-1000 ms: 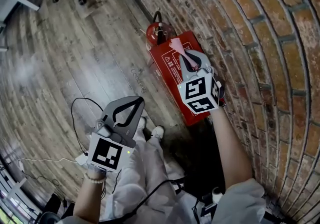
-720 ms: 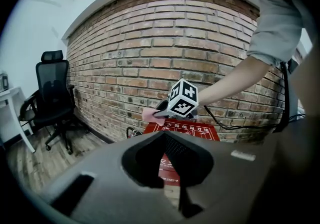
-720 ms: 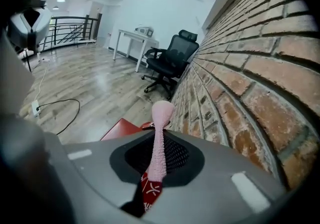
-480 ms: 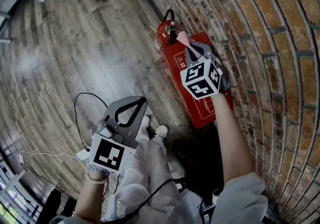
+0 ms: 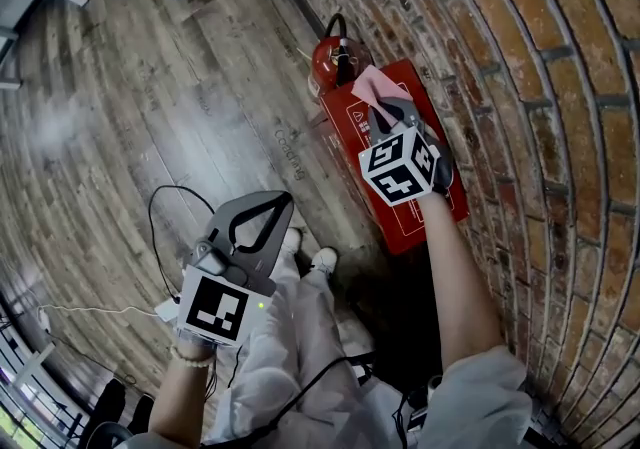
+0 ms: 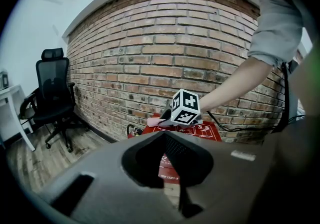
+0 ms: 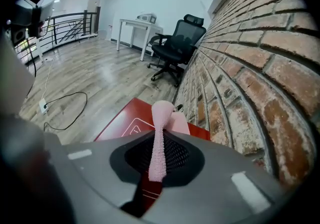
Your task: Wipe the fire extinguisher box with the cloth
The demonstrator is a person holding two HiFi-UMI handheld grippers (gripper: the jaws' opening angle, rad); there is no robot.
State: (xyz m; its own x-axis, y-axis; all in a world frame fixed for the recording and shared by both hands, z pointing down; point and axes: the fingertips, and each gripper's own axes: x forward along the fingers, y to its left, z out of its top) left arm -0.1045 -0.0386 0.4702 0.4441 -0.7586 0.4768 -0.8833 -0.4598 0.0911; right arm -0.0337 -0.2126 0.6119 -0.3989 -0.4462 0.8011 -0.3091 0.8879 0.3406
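Right hand-held gripper pinches a bunched fold of the pink cloth, probably limp and light, over the red fire extinguisher box at 1 o'clock. Left hand-held gripper is closed and empty.

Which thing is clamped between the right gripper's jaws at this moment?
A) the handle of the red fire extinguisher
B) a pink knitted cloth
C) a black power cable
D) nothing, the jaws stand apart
B: the right gripper view shows the right gripper shut on the pink knitted cloth, whose free end hangs over the flat red fire extinguisher box by the brick wall.
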